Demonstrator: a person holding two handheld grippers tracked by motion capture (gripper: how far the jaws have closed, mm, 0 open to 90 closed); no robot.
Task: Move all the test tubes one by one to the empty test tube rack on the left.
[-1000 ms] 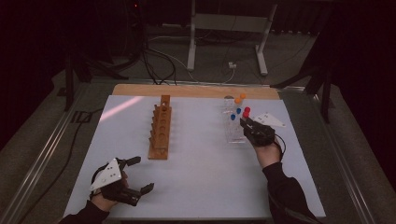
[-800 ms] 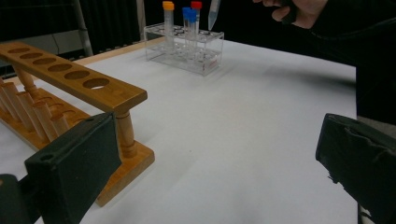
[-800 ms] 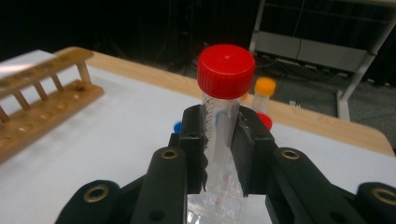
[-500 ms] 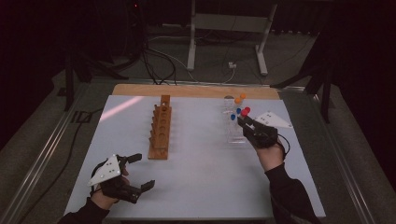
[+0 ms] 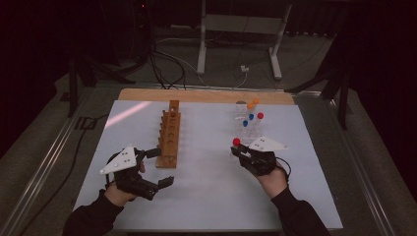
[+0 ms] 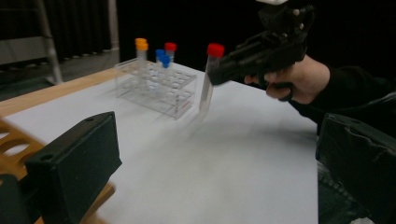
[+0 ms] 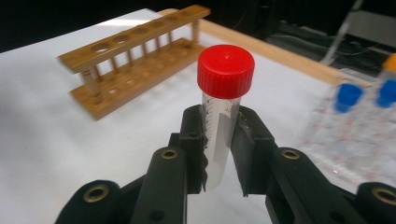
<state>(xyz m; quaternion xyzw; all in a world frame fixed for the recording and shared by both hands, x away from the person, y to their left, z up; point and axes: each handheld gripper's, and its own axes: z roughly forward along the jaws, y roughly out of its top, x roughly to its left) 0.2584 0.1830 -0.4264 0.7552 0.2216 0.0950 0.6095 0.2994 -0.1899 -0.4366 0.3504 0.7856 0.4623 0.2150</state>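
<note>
High view: the right hand-held gripper holds a red-capped tube above the white tabletop, between the clear rack and the wooden rack. The tube is clear of the clear rack, which carries 2 orange-capped, 2 blue-capped and 1 red-capped tube. The left hand-held gripper sits near the front end of the wooden rack, its jaws spread wide with nothing between them.

Left gripper view: the 2 black jaws stand far apart at the bottom corners, empty. Beyond them the right hand-held gripper grips the tube just under its red cap, the tube tilted slightly and hanging free above the tabletop. The clear rack stands behind it, well apart from the tube. A corner of the wooden rack shows at the left.

Right gripper view: the jaws are clamped on the tube at its graduated upper part, the red cap standing above the pads. The wooden rack lies ahead on the tabletop, its holes empty. The clear rack shows blurred at the right.
</note>
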